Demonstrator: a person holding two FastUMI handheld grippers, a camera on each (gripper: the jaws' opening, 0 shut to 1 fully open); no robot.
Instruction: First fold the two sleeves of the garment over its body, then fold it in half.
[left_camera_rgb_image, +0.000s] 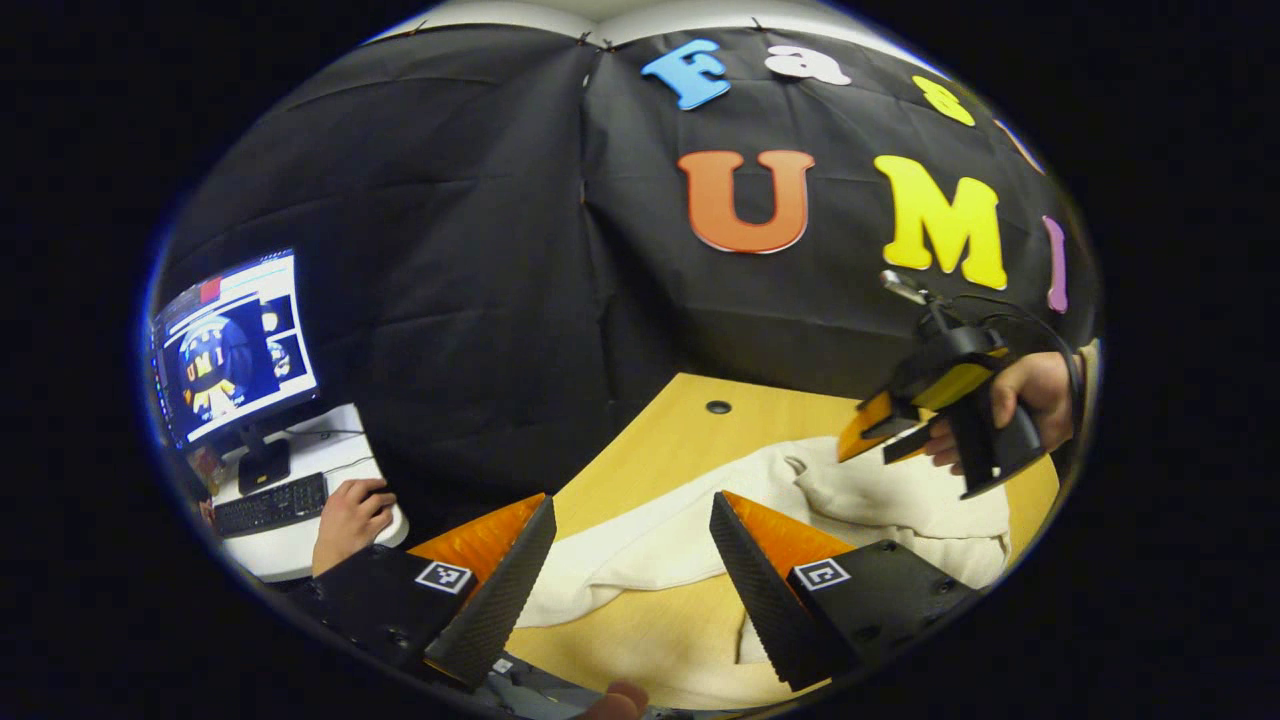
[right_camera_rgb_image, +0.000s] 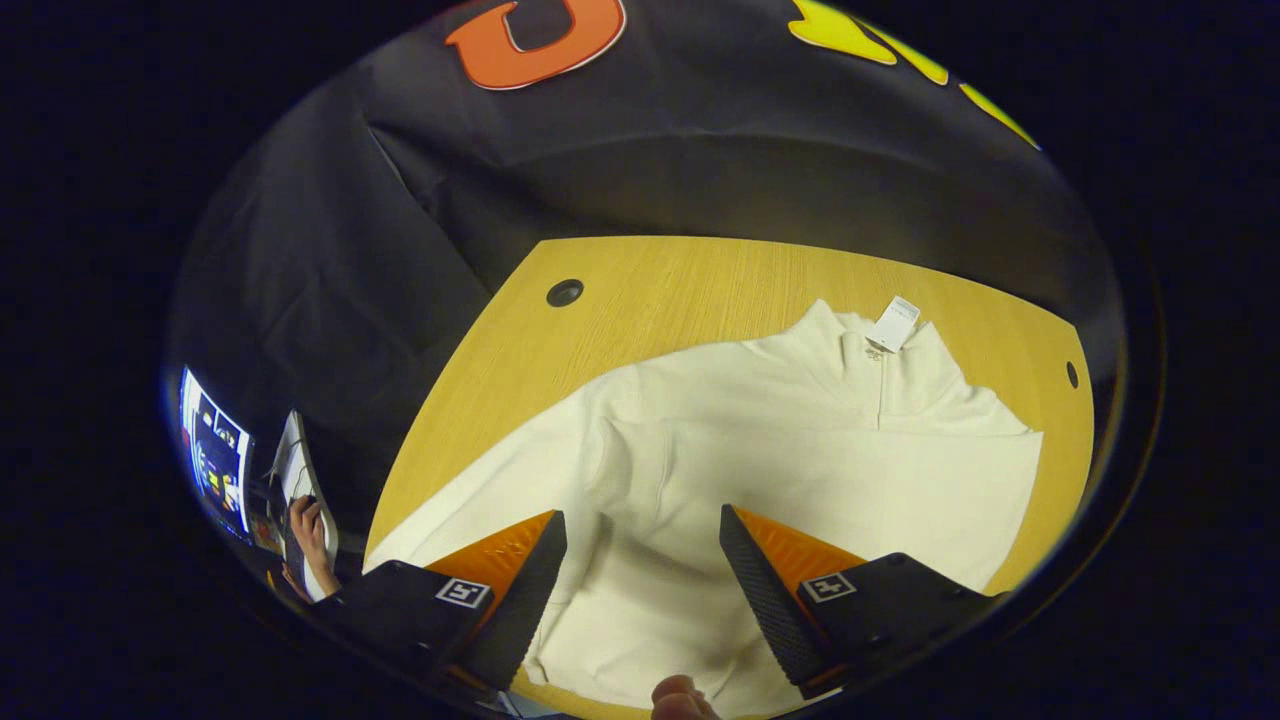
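Note:
A cream long-sleeved garment (right_camera_rgb_image: 800, 450) lies spread on the wooden table (right_camera_rgb_image: 700, 280), its collar and white tag (right_camera_rgb_image: 893, 322) towards the far edge. One sleeve (right_camera_rgb_image: 480, 500) runs out to the lower left. My right gripper (right_camera_rgb_image: 642, 512) hovers open above the garment's body, nothing between its fingers. In the left gripper view the garment (left_camera_rgb_image: 880, 500) lies bunched, and a sleeve (left_camera_rgb_image: 640, 545) stretches across the table (left_camera_rgb_image: 660, 420) beneath my open left gripper (left_camera_rgb_image: 632, 500). The right gripper (left_camera_rgb_image: 868, 450), held in a hand, hangs over the cloth at the right.
A monitor (left_camera_rgb_image: 235, 345) and keyboard (left_camera_rgb_image: 270, 505) stand on a white desk at the left, with a person's hand (left_camera_rgb_image: 350, 515) beside them. The table has round cable holes (right_camera_rgb_image: 564, 292) (right_camera_rgb_image: 1072, 374). The black booth wall rises close behind it.

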